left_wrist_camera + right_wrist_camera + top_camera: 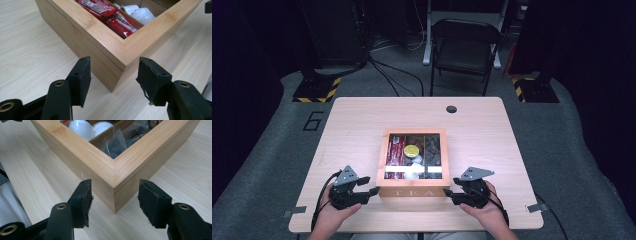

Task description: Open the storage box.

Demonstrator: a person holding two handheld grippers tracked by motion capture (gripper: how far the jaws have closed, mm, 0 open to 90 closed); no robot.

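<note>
A wooden tea box (413,191) with a framed window lid stands in the middle of the table, "TEA" on its near face. Through the lid I see red packets (110,17), white cups (82,127) and dark tea bags (115,145). My left gripper (372,187) lies level at the box's near left corner, jaws open, and the corner (117,57) stands between the pads without touching them. My right gripper (449,192) mirrors it at the near right corner (115,182), open too, with a gap on both sides. A hand holds each gripper from the table's near edge.
The light wood table (357,125) has a cable hole (451,109) at the back and metal clips (294,212) on its near corners. A black folding chair (464,47) stands behind it. Bare tabletop runs left and right of the box.
</note>
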